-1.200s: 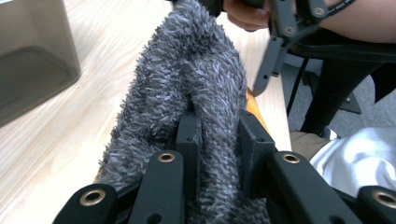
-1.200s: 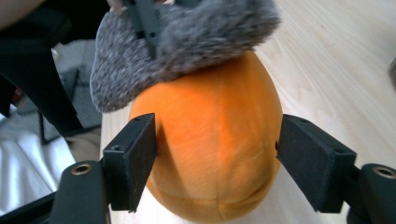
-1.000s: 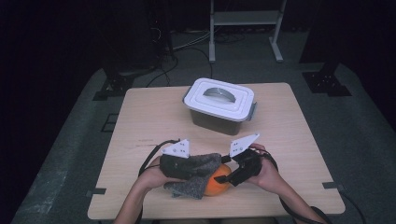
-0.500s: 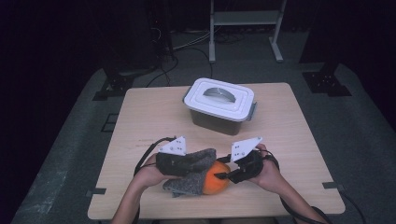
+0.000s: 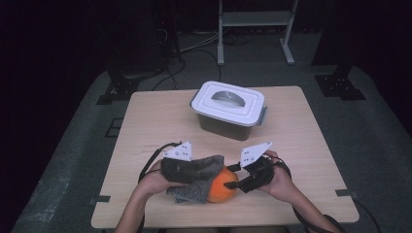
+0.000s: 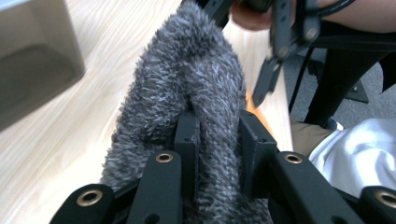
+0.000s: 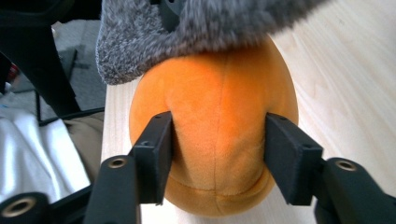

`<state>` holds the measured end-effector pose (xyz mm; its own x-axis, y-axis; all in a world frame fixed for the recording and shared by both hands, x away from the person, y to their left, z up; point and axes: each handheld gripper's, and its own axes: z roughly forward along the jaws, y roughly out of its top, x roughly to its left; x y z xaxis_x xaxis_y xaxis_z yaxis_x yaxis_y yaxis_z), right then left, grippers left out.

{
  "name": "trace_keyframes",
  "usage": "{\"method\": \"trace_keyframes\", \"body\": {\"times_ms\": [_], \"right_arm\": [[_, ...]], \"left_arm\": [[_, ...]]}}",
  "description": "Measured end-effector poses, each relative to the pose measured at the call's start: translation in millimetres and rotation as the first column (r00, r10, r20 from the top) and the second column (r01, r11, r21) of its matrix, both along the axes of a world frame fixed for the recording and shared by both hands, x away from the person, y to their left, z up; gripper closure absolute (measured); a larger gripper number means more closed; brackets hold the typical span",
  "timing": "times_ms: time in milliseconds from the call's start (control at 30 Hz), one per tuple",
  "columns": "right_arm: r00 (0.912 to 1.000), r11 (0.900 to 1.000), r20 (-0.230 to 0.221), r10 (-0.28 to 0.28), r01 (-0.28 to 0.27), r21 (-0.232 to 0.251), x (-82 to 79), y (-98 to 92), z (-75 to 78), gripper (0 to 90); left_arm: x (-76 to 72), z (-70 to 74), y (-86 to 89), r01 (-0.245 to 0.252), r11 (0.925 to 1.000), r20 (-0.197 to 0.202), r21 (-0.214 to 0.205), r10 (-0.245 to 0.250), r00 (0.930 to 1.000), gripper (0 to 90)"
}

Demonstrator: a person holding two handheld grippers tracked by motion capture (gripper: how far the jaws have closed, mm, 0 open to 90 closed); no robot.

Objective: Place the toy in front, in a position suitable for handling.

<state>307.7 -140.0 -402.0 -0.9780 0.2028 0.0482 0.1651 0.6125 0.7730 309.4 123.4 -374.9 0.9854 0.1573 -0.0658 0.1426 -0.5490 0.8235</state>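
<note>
Left gripper (image 6: pixel 217 140) clamped on grey fuzzy cloth (image 6: pixel 196 84); right gripper (image 7: pixel 217 154), jaws just reopening slightly, pinching orange plush ball (image 7: pixel 219 126); lidded container (image 5: pixel 228 109) at 12 o'clock.

Grey cloth (image 6: pixel 187 93): long shaggy pile, fuzzy, matt, fibres mottled light and dark. Orange plush ball (image 7: pixel 219 116): short velvety nap, matt, one stitched seam running top to bottom and another curving at 6 o'clock. Left gripper (image 6: pixel 217 144) and right gripper (image 7: pixel 219 154): black matt plastic, faintly grainy, with brass-coloured metal inserts shining in the screw holes. Table (image 5: pixel 160 116): pale wood-grain top, smooth, low sheen. Box (image 5: pixel 228 110) at the table's 12 o'clock: smooth white plastic lid, slight gloss, over a darker translucent-looking body.
</note>
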Motion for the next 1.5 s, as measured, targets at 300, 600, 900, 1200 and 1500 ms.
{"method": "trace_keyframes", "body": {"times_ms": [300,600,900,1200,1500], "right_arm": [[0.9983,0.9995,0.049,0.030,-0.029,-0.011,-5.8,3.4,-0.5,51.2],[1.0000,0.9996,0.009,-0.002,0.001,0.030,6.3,-8.4,-4.1,50.2],[0.9983,0.9961,-0.021,-0.054,0.055,0.069,4.7,-13.6,8.7,34.1],[0.9946,0.9986,-0.095,-0.042,0.045,0.026,5.9,4.2,-8.6,31.6],[0.9941,0.9977,0.096,0.051,-0.047,-0.050,7.9,-3.6,9.5,51.4]], "left_arm": [[-3.9,1.0,-10.0,0.019,0.9995,0.026,0.024,-0.019,0.9995,71.6],[6.3,-5.4,13.2,-0.054,0.9985,0.007,0.012,0.054,0.9985,71.2],[7.1,-8.0,6.6,-0.054,0.9983,0.006,-0.021,0.054,0.9985,71.0],[4.2,-10.6,-4.5,-0.008,0.9997,-0.015,-0.024,0.007,0.9999,70.4],[4.9,2.0,-7.6,-0.019,0.9982,0.019,-0.057,0.021,0.9996,70.4]]}}
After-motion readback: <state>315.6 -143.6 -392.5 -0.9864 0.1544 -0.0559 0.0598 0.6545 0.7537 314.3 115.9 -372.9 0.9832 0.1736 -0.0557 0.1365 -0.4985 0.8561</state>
